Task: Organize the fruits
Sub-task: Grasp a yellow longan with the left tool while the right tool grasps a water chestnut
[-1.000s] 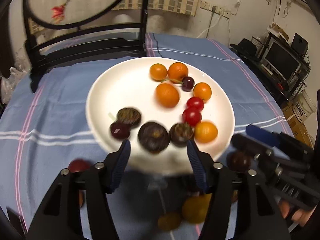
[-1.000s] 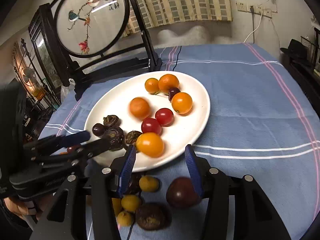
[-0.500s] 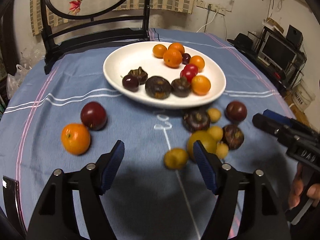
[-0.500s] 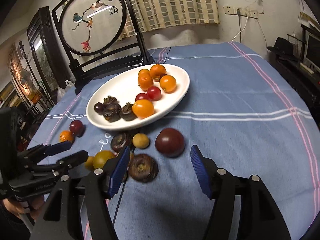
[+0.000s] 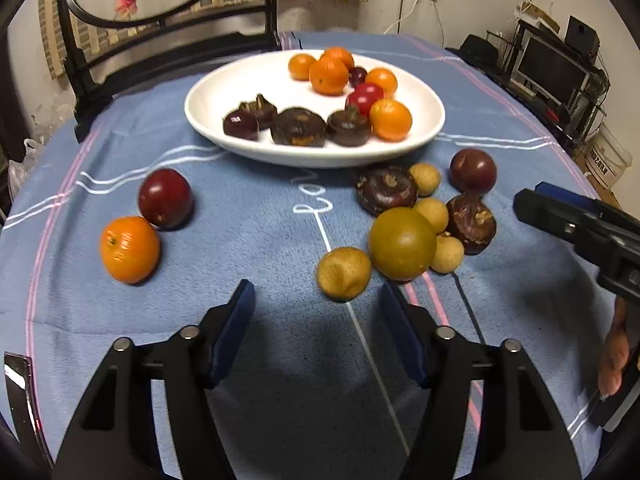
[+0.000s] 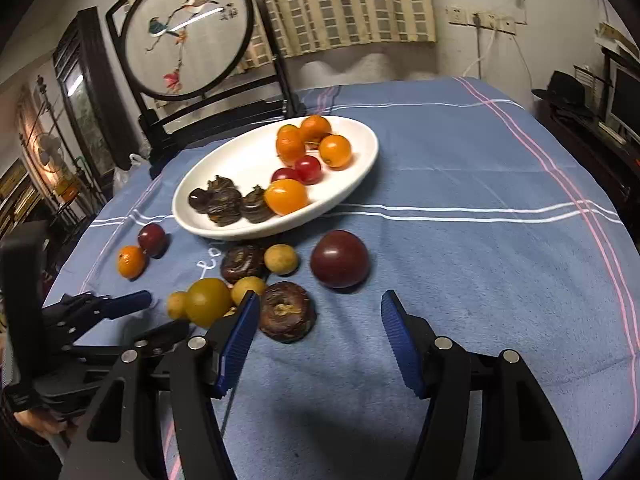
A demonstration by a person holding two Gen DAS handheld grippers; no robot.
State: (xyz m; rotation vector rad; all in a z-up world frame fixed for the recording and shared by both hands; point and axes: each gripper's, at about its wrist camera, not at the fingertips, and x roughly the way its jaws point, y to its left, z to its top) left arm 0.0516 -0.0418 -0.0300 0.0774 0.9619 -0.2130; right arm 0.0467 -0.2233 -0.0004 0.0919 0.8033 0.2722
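Observation:
A white plate [image 5: 224,136] at the back of the blue cloth holds oranges, red cherry tomatoes and dark chestnut-like fruits. Loose fruit lies in front of it: a dark red plum [image 5: 165,198] and an orange [image 5: 129,249] at the left, and a cluster at the right with a green-brown fruit [image 5: 402,243] and a small tan fruit [image 5: 344,274]. My left gripper [image 5: 316,286] is closing with nothing between its jaws; the tan fruit lies just past its tips. My right gripper [image 6: 320,296] stands open and bare, short of a dark plum [image 6: 339,259] and a brown chestnut-like fruit [image 6: 286,311].
A black stand with a round embroidered screen [image 6: 188,32] rises behind the plate. Dark shelves with a monitor [image 5: 552,68] stand off the table's right side. A person's hand [image 5: 612,356] holds the right gripper at the left wrist view's right edge.
Both grippers have drawn back from the plate toward the near side, so the loose fruit on the cloth now shows. The left jaws are narrower than half a second ago; the right jaws widened.

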